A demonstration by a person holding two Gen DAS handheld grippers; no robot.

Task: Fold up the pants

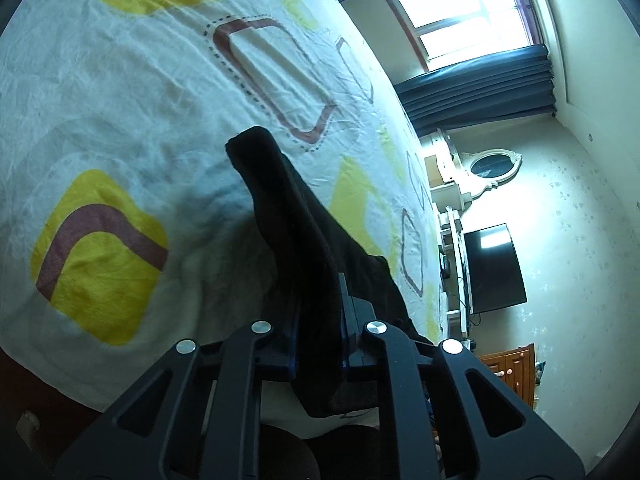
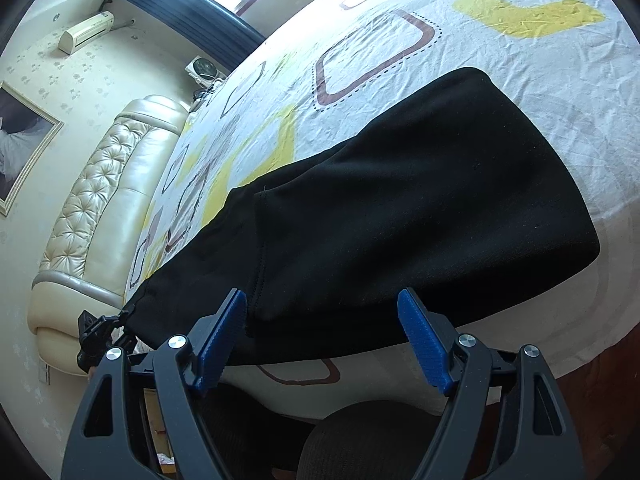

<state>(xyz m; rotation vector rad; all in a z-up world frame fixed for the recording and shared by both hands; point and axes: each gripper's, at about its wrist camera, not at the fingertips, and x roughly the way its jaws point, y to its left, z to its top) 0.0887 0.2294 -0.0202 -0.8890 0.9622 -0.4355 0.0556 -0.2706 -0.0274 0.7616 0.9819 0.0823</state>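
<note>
Bedroom, white bed sheet with yellow and brown squares (image 2: 520, 64) | black fabric pants (image 2: 420, 208) lying flat near bed edge | left gripper (image 1: 318, 344) clamped on pants corner | right gripper (image 2: 320, 340) jaws apart, empty | folding barely begun

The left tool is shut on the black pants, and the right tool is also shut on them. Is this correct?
Not quite. The left tool is shut on the pants, but the right tool is open, its pads apart over the fabric's edge, as the right wrist view shows.
</note>
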